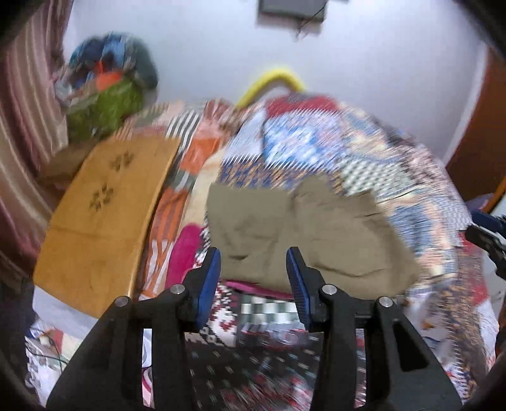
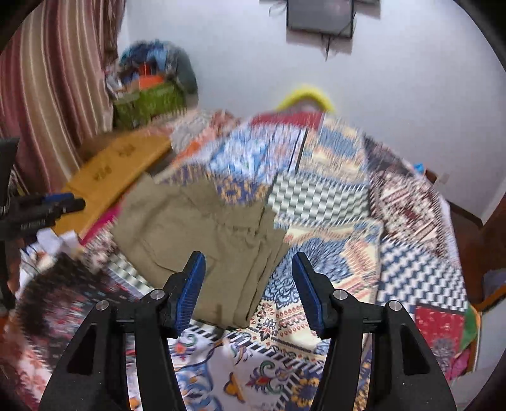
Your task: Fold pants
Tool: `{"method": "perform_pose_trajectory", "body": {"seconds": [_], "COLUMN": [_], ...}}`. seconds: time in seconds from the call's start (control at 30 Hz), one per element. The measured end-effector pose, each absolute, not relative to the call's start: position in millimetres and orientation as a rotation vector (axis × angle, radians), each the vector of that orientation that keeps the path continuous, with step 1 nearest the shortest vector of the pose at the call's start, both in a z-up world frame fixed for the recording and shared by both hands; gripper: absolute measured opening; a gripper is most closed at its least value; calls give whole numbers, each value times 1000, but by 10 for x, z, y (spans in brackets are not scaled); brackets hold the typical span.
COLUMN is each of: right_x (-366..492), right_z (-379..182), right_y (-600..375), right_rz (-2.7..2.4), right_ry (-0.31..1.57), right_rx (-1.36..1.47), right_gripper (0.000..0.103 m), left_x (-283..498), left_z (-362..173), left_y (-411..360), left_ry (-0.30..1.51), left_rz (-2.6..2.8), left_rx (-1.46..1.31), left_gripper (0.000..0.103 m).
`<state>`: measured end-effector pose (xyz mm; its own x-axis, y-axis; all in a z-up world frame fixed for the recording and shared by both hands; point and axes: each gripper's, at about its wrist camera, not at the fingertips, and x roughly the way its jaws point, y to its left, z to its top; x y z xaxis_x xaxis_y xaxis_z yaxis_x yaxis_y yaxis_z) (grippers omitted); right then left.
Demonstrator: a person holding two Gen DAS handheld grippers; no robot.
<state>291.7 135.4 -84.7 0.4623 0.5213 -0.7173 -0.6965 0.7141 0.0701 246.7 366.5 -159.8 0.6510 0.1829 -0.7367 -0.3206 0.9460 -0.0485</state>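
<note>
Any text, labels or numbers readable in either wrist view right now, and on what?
None can be read.
Pants: no tag or label shows.
Wooden board: carved flower shapes only, no letters.
Quilt: printed patterns, motion-blurred, no words.
Wall screen: dark, nothing legible.
Green basket: too blurred to tell.

Motion blur smears the patterned quilt (image 1: 363,164) beyond the fingers in both views. The pants (image 2: 196,234) show soft outlines; their fold layers cannot be counted. The wall screen (image 2: 319,15) is cut off at top.
</note>
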Motion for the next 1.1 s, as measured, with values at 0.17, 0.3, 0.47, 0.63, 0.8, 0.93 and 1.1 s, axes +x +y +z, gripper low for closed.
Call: {"method": "perform_pose_trajectory", "body": {"seconds": [0.17,0.3,0.47,0.63,0.8,0.93,1.1], "right_x": [2564,2236,1766,1363,1013,860,762], "right_z": [-206,251,745,997,1100,1072,1030], "right_y": [999,738,382,104,-94,-132,-129], "right_rz": [763,769,790,809,833,830,821], "right_ry": [650,538,415,332,282,254,240], "right_rx": [-176,-133,-57,-2,40,42,44], "right_gripper": [53,53,53,53,59,65,84], "left_x": [2018,1553,954,375,-71,-381,-599], "left_z": [-850,-276,216,497,592,626,608], "left_y": [3159,2740,2319,1963,1738,1600,1486], "left_ry": [662,527,389,278,217,164,136], "left_rz": [233,216,198,186,193,213,222], "left_rx": [-163,-133,-110,-105,-104,-107,-96], "left_gripper": [43,43,48,57,68,76,88]}}
